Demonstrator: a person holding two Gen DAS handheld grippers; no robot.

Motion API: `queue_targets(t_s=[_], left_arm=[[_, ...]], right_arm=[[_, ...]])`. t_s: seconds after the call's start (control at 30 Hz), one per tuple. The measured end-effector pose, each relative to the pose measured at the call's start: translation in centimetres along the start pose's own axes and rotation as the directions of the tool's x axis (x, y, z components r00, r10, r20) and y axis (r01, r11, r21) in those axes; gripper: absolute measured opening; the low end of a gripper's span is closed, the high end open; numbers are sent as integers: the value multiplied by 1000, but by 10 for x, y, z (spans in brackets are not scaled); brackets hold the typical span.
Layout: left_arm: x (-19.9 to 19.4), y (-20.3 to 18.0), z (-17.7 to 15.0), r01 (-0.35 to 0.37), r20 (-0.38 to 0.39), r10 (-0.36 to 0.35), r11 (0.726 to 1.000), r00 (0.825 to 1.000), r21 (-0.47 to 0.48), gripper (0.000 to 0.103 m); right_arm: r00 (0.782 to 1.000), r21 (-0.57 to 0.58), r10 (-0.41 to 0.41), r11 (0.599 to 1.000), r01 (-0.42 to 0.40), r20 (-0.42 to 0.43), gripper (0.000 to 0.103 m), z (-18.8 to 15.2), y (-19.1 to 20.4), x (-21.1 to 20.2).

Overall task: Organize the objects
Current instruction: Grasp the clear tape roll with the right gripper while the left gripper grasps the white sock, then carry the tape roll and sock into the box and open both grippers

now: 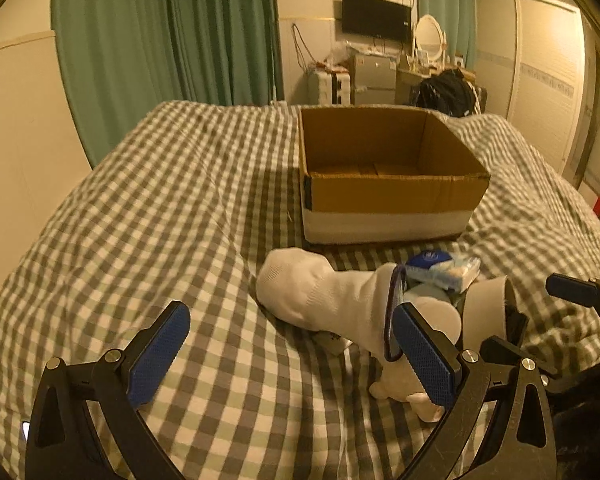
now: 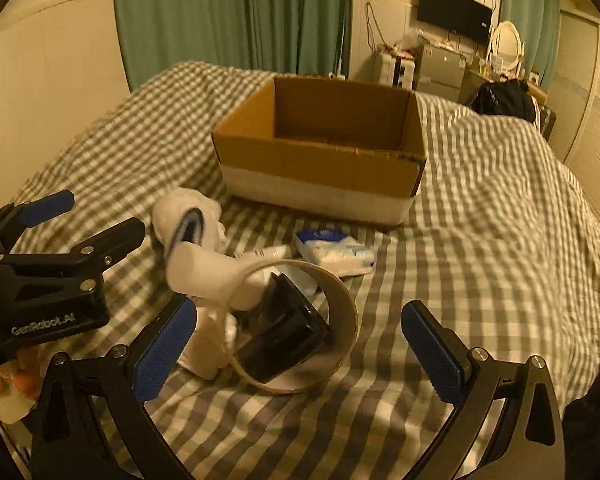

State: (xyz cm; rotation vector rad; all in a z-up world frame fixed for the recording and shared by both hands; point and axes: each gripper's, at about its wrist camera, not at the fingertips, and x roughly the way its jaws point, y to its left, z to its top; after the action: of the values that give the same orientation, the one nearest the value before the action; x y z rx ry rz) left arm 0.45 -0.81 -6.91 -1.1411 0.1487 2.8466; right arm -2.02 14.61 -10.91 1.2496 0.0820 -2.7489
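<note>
Risk entry: both tools, left tool (image 1: 292, 354) and right tool (image 2: 300, 350), spread and empty over tangled white sock (image 1: 320, 294), tape roll (image 2: 342, 300), black case (image 2: 284, 340); a grab may drag neighbours short of cardboard box (image 2: 320, 160).

1. Green curtains (image 1: 168, 32), hanging behind the bed's far end.
2. Dark wall-mounted screen (image 1: 376, 16), switched off.
3. Oval white-framed mirror (image 1: 430, 36), below and right of the screen.
4. Small grey cabinet (image 1: 372, 76), beneath the screen.
5. Black bag (image 1: 446, 92), just right of the cabinet.
6. Pale wardrobe doors (image 1: 540, 92), far right.
</note>
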Motion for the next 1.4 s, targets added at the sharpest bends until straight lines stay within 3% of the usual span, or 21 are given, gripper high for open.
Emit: queue_targets(t_s=[0.2, 0.33, 0.6, 0.67, 0.73, 0.83, 0.93, 1.17, 1.4], left_arm=[[19, -8, 3, 5, -30, -4, 1000, 1000, 18, 103], [30, -11, 9, -16, -48, 18, 999, 999, 35, 103], [45, -6, 21, -7, -59, 10, 999, 998, 40, 102], [47, -7, 22, 9, -63, -7, 999, 998, 39, 92], [47, -8, 23, 49, -69, -46, 998, 997, 47, 59], [45, -18, 23, 110, -74, -104, 990, 992, 87, 30], [42, -27, 21, 121, -76, -112, 985, 991, 125, 16], [32, -26, 21, 153, -97, -143, 983, 985, 105, 8], [8, -14, 33, 169, -52, -166, 983, 985, 68, 6]], right_arm=[[994, 59, 84, 995, -80, -68, 100, -3, -18, 26], [985, 73, 145, 988, -139, -96, 88, -4, -23, 35], [994, 54, 107, 993, -108, 17, 87, -3, -35, 0], [996, 59, 85, 994, -87, 37, 87, 0, -42, -7], [996, 70, 73, 995, -76, 47, 87, 4, -49, -10], [995, 90, 76, 993, -81, 56, 87, 5, -57, -10], [995, 96, 84, 991, -90, 58, 87, 4, -59, -11], [995, 100, 71, 992, -78, 67, 87, 4, -60, -14], [992, 91, 64, 993, -74, 108, 87, 8, -57, -34]])
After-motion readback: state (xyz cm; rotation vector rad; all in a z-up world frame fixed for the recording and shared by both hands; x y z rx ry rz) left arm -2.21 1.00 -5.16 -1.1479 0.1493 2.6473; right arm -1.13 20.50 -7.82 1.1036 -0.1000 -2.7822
